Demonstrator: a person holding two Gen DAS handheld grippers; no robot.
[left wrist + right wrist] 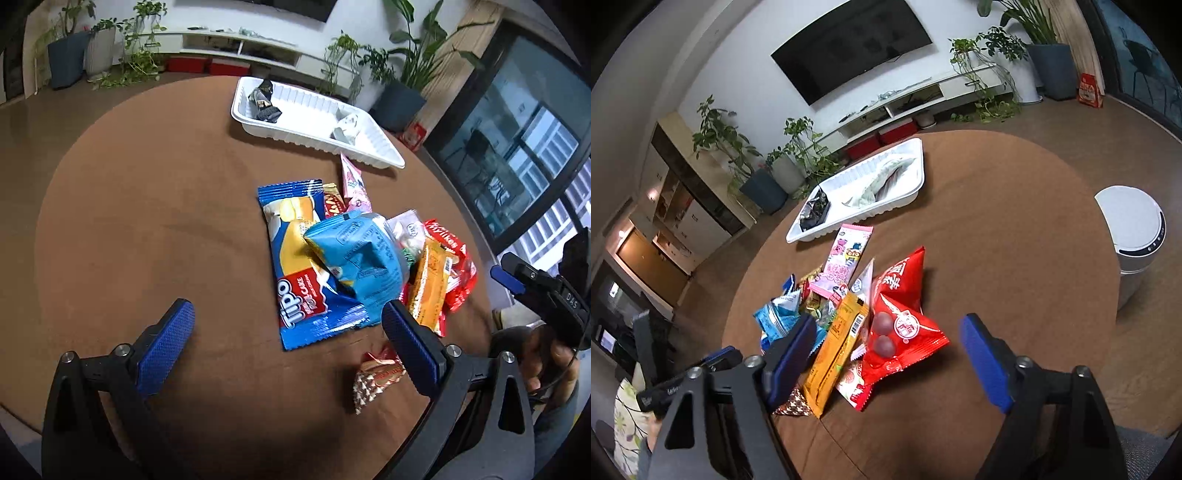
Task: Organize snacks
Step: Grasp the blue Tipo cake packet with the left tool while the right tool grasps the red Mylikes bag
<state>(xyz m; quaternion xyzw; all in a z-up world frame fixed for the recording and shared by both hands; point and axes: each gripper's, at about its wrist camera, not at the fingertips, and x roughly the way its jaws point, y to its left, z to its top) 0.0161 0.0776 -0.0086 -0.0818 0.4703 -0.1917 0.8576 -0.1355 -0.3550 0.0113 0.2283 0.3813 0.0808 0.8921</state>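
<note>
A heap of snack packs lies on the round brown table (147, 221). It holds a blue Tipo cake pack (295, 295), a light blue pack (358, 254), an orange pack (838, 350), a red pack (901, 317) and a pink pack (846, 258). A small brown-checked wrapper (373, 376) lies nearest. My left gripper (288, 334) is open just short of the Tipo pack. My right gripper (890, 360) is open, with the red and orange packs between its fingers but untouched by the pads. Behind the heap, a white tray (314, 140) holds a dark wrapper (264, 101) and a pale pack (347, 127).
A white bin (1134, 236) stands on the floor to the right of the table. Potted plants (406, 74), a low white shelf (240, 44) and a wall screen (849, 40) line the far wall. A dark window (517, 147) is on the right.
</note>
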